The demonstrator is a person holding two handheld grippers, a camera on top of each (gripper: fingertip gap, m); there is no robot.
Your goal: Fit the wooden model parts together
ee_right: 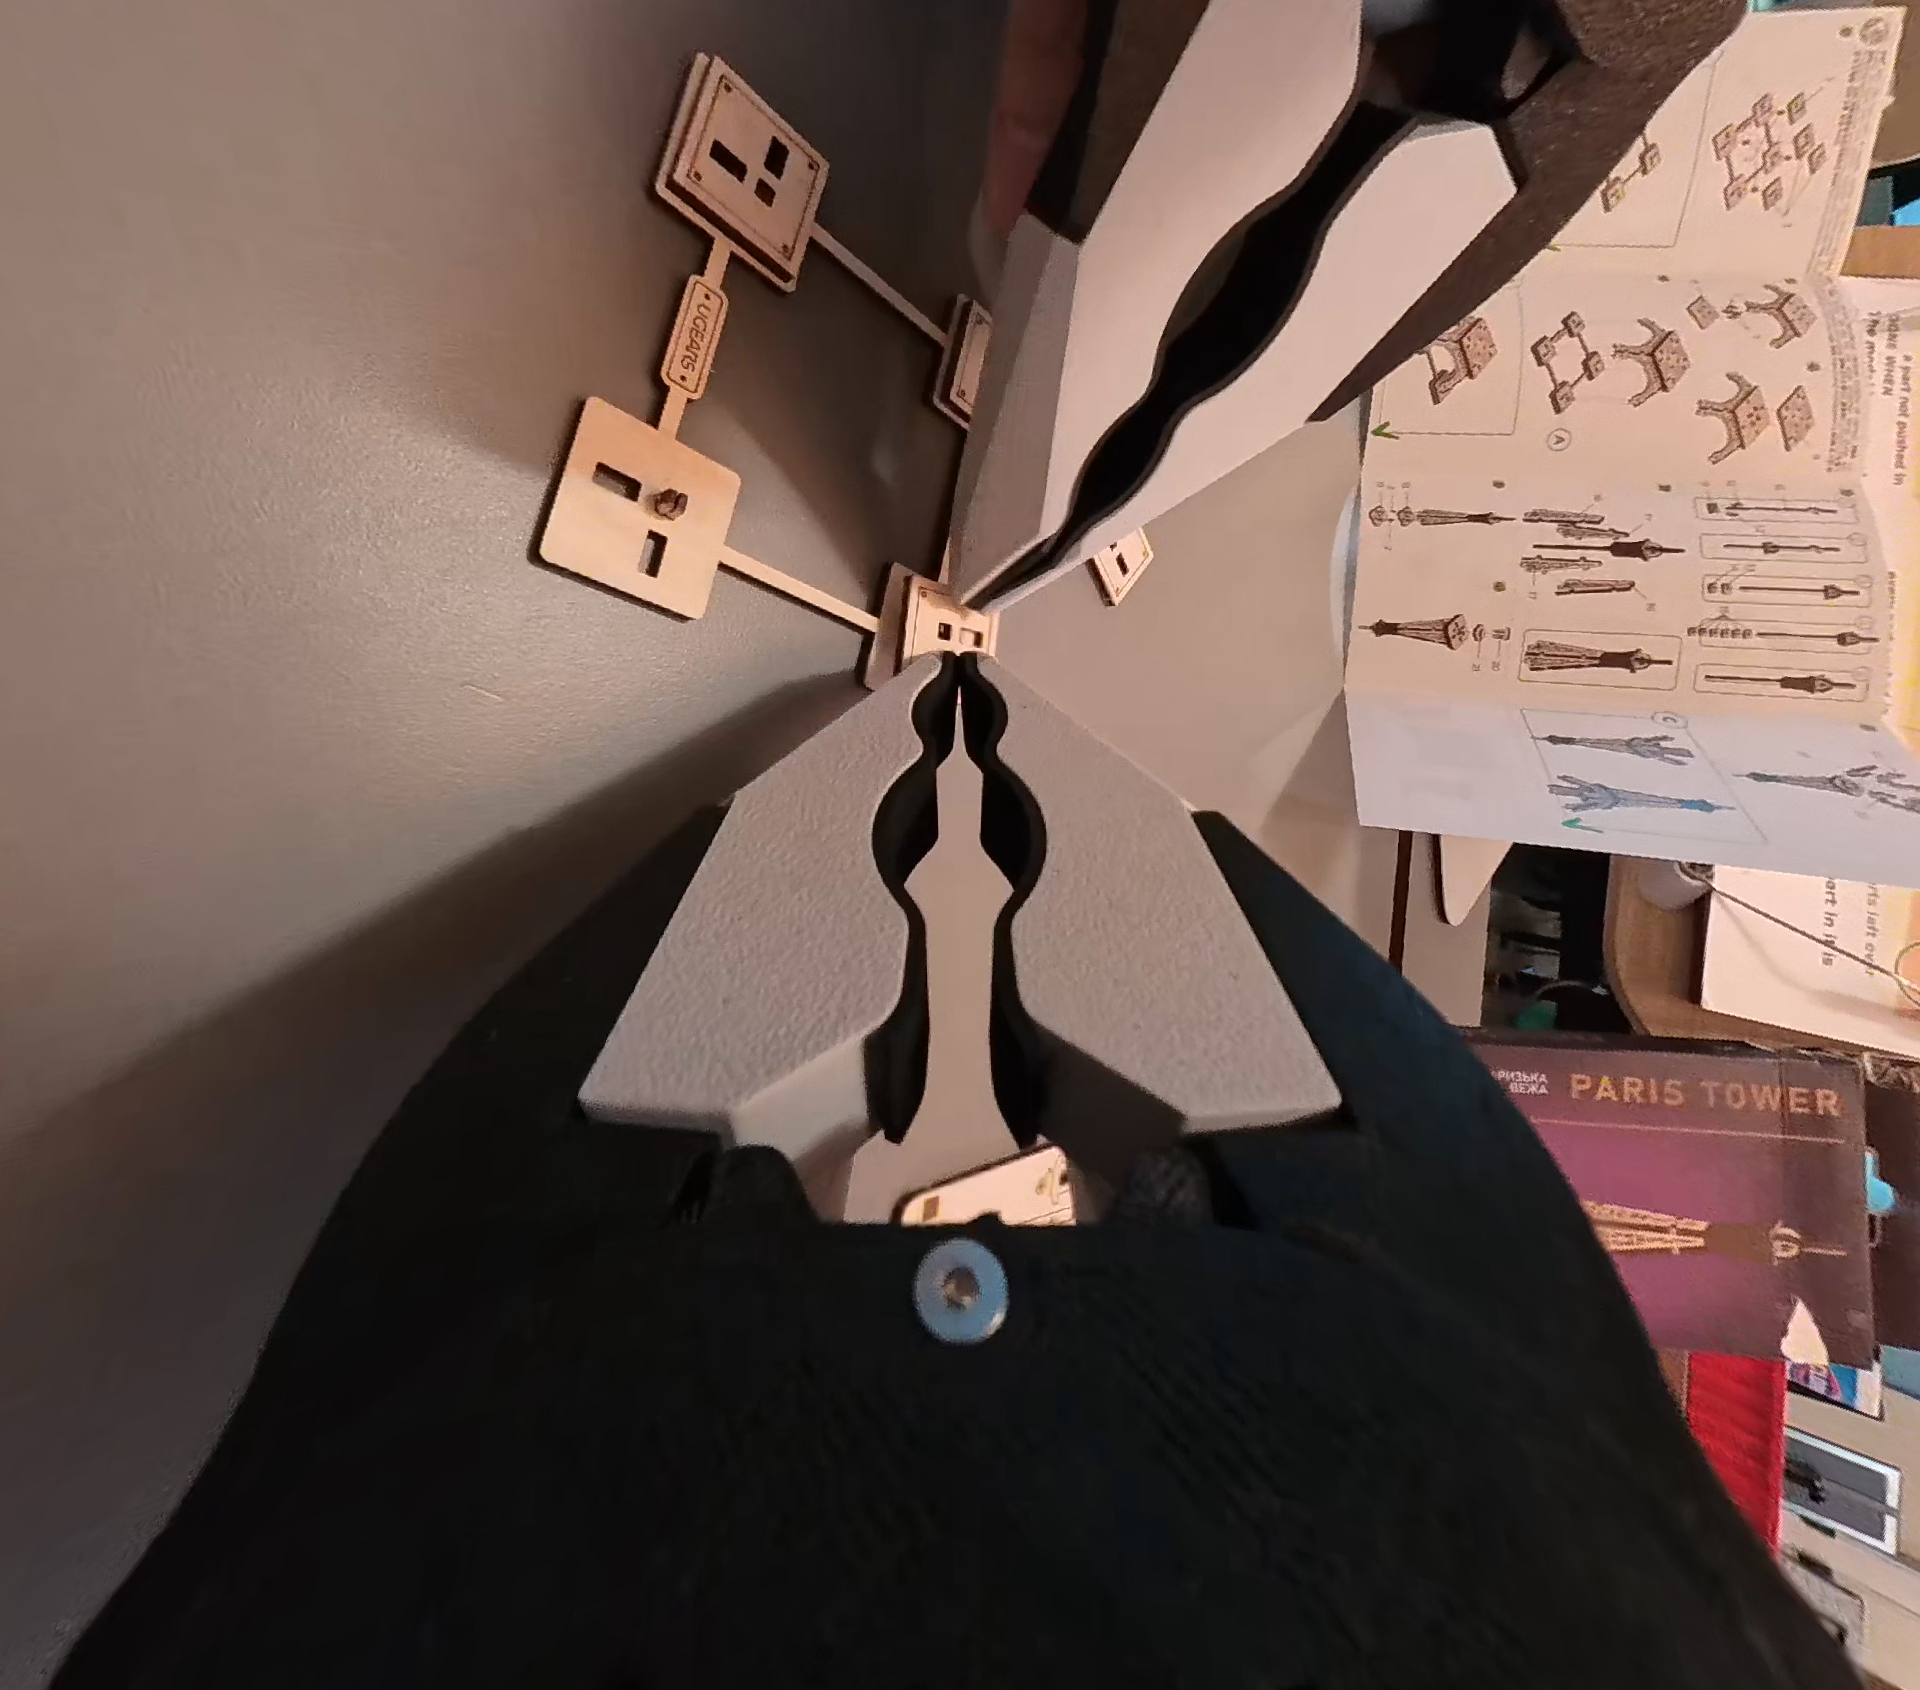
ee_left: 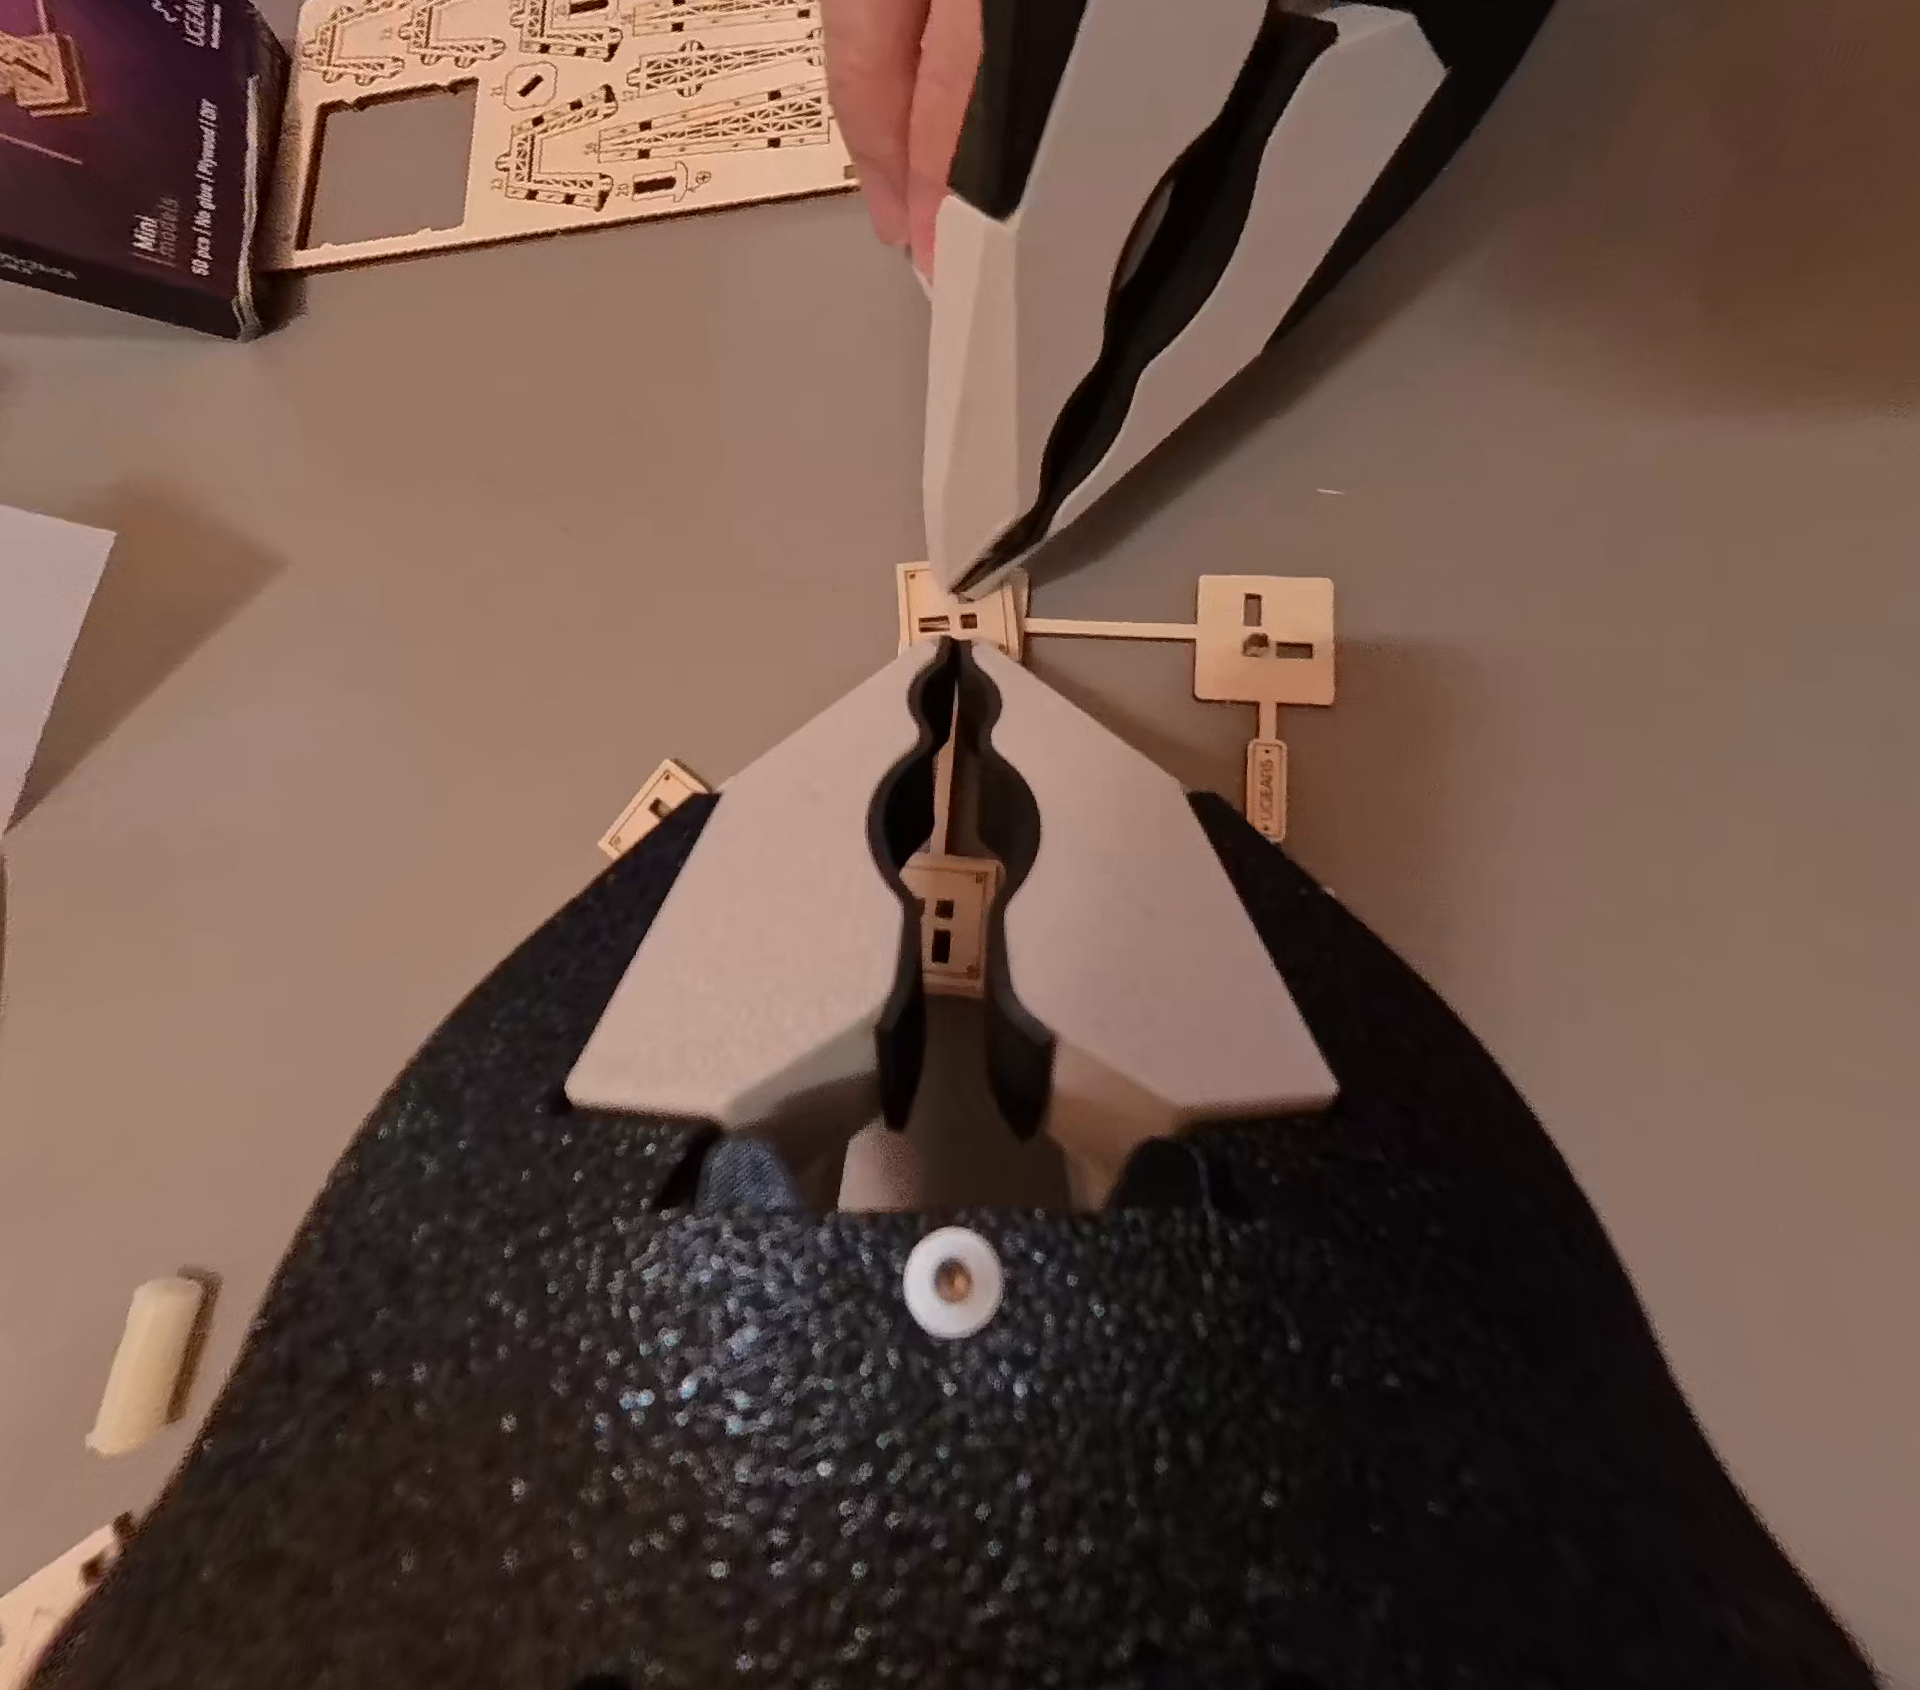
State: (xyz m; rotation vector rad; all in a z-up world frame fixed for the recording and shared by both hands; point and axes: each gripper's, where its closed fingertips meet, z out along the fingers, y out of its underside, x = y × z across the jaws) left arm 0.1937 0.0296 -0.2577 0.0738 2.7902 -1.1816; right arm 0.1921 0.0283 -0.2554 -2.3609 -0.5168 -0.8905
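Your left gripper [ee_left: 954,653] has its fingers pinched together at the near edge of a small wooden square plate [ee_left: 961,617], and your right gripper [ee_left: 977,575] comes down from the far side, fingers also nearly together, nipping the plate's far edge. Whether either truly clamps the wood, you cannot tell for certain. That plate belongs to a wooden frame of linked squares [ee_right: 639,508] lying flat on the grey table [ee_left: 1558,809]. The punched-out parts sheet [ee_left: 561,82] and the dark model box [ee_left: 114,134] sit far left; the instruction leaflet [ee_right: 1621,518] shows in the right wrist view.
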